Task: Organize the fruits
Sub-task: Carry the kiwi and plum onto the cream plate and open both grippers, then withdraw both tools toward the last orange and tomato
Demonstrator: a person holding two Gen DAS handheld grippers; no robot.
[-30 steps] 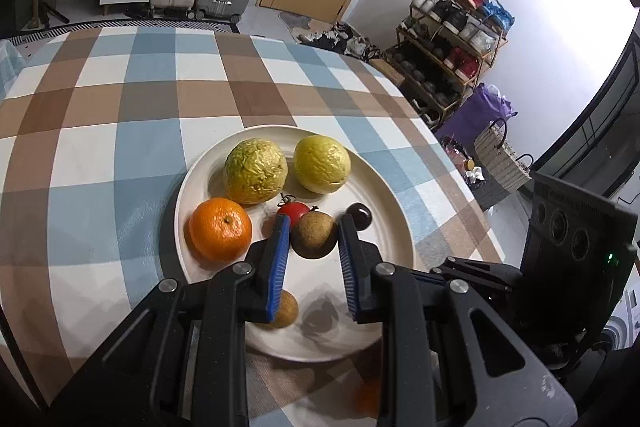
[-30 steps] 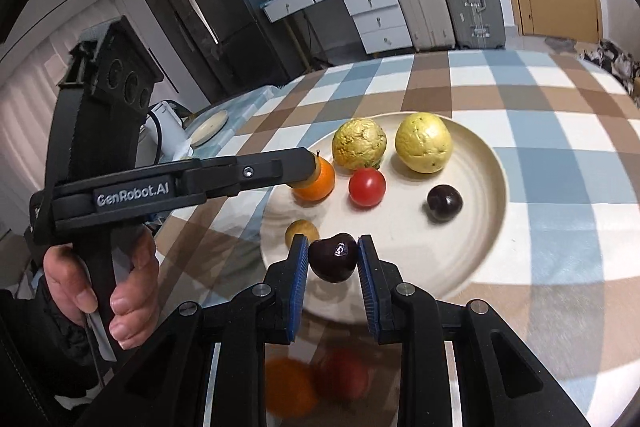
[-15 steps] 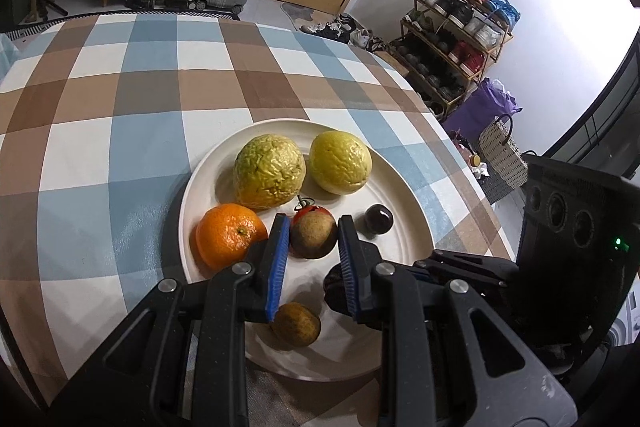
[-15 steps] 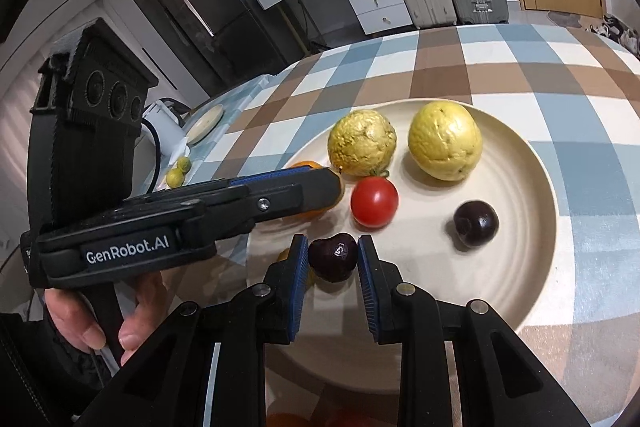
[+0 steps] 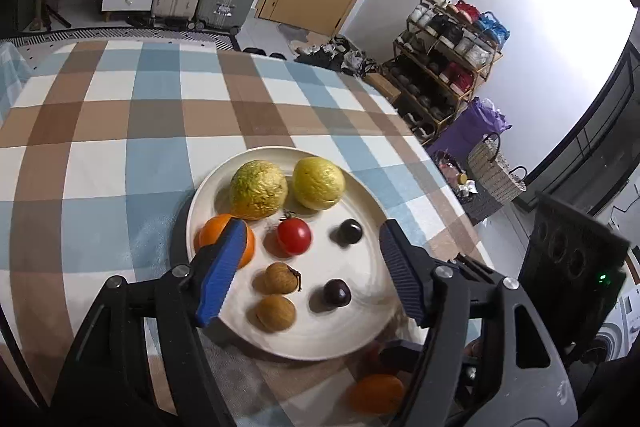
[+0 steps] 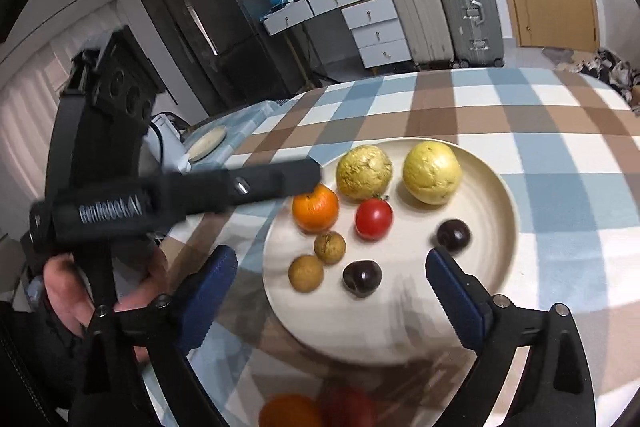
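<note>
Now, left gripper (image 5: 308, 269): tilted down over the near half of the plate; jaws apart and opening, pressing on nothing. Its blue pads (image 5: 222, 271) stand on either side of the small fruits, above them.
Right gripper (image 6: 332, 301): also tilted down, at the near edge of the plate; jaws wide and opening, nothing clamped. One dark cherry lies on the plate ahead of the gap, free of both pads.
Left hand (image 6: 76, 291): seen from the right wrist view, fingers wrapped round the black handle of its gripper, beside the table's edge; slightly blurred.
Plate (image 5: 372, 203): round, cream, on a table (image 5: 100, 131) under a blue, brown and white checked cloth.
Far row: two large, bumpy yellow fruits (image 5: 259, 189) (image 5: 318, 182), side by side, nearly touching.
Middle row: an orange (image 6: 315, 207) at the left, partly behind the left pad in the left wrist view; a red tomato (image 5: 294, 235) with a green stalk; a dark cherry (image 5: 349, 232) to the right.
Near row: two brown longans (image 5: 279, 278) (image 5: 275, 313) close together, one with a short stem; a second dark cherry (image 5: 337, 293) beside them.
Off the plate: another orange (image 5: 374, 393) and a red fruit (image 6: 348, 407) on the cloth at the near edge, blurred.
</note>
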